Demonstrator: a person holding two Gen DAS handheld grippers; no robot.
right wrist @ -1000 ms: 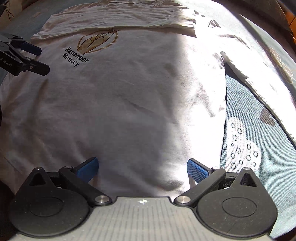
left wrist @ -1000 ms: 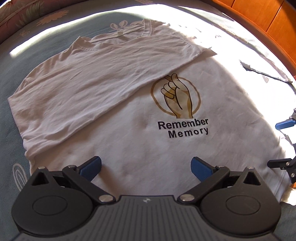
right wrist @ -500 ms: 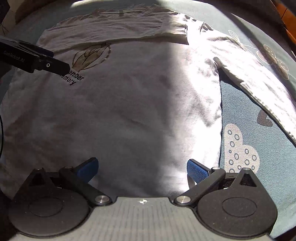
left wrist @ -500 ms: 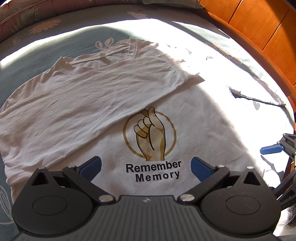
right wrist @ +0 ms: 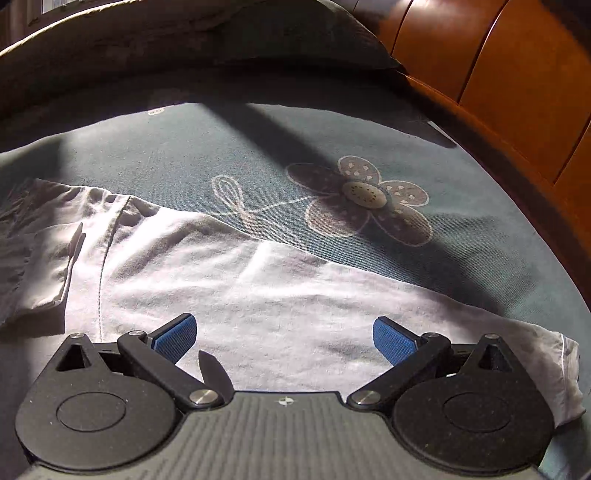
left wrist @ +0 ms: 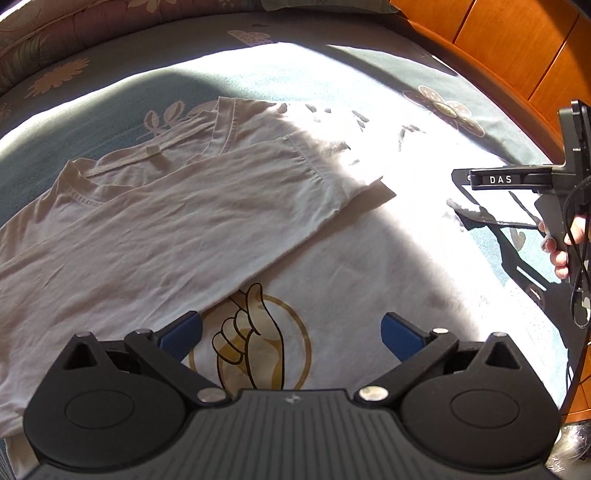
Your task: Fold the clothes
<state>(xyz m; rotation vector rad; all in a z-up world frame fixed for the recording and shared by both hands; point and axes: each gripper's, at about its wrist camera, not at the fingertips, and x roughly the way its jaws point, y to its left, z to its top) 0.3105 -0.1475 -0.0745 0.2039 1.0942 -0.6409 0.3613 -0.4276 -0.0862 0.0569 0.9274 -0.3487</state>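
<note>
While the white T-shirt (left wrist: 229, 236) is spread across the frame's middle on the blue bedsheet (right wrist: 295, 162), both left gripper (left wrist: 291, 334) and right gripper (right wrist: 284, 332) are held wide apart, empty, above it.

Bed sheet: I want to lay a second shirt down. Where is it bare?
Bare sheet lies beyond the T-shirt's collar, up to the pillows, and around the flower print between the unfolded sleeve and the wooden headboard. The middle is covered by the shirt, with both open grippers over it.
</note>
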